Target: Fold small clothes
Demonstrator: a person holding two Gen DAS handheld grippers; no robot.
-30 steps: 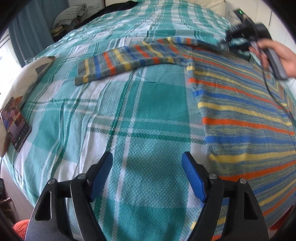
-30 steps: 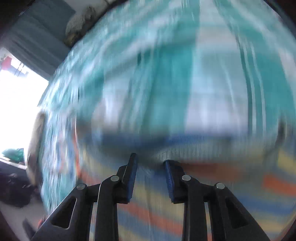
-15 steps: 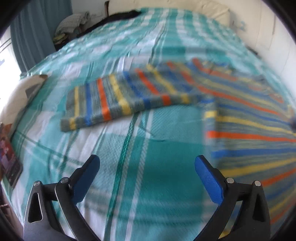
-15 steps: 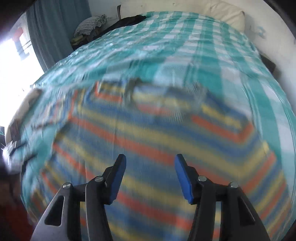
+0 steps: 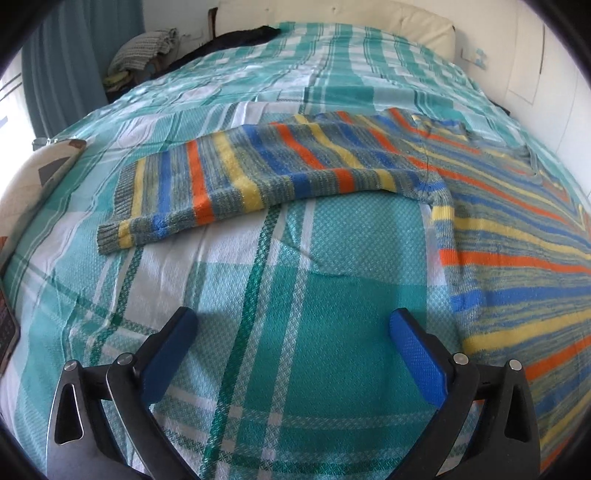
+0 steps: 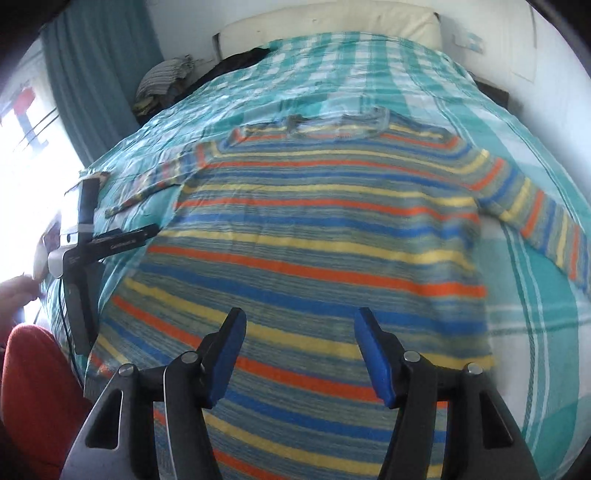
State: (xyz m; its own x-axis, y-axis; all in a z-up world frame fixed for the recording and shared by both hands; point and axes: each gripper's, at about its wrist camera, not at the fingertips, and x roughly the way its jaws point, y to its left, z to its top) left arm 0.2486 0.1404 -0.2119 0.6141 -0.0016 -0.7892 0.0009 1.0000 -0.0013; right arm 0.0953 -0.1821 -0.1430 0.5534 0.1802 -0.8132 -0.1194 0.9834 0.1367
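A striped sweater (image 6: 325, 229) in blue, yellow, orange and grey lies flat, front up, on the teal plaid bedspread (image 5: 295, 295). Both sleeves are spread out: the left sleeve (image 5: 258, 177) stretches across the cover, and the right sleeve (image 6: 535, 218) angles down to the right. My left gripper (image 5: 291, 343) hangs open over bare bedspread, below that sleeve and left of the sweater's side edge, holding nothing. My right gripper (image 6: 299, 354) hovers over the sweater's lower body, its jaws opening with nothing between them. The left gripper's black body (image 6: 110, 243) shows at the sweater's left side.
A pale cushion (image 5: 26, 192) and a dark tablet (image 5: 5, 332) lie at the bed's left edge. Folded clothes (image 5: 144, 51) and a black garment (image 5: 236, 37) sit at the far left corner, by a cream headboard (image 5: 369, 22). A hand (image 6: 14, 291) and red clothing (image 6: 33, 387) are at lower left.
My right gripper pulled back from the collar end to above the sweater's lower body, and its jaws widened. My left gripper opened wider and moved closer to the sleeve.
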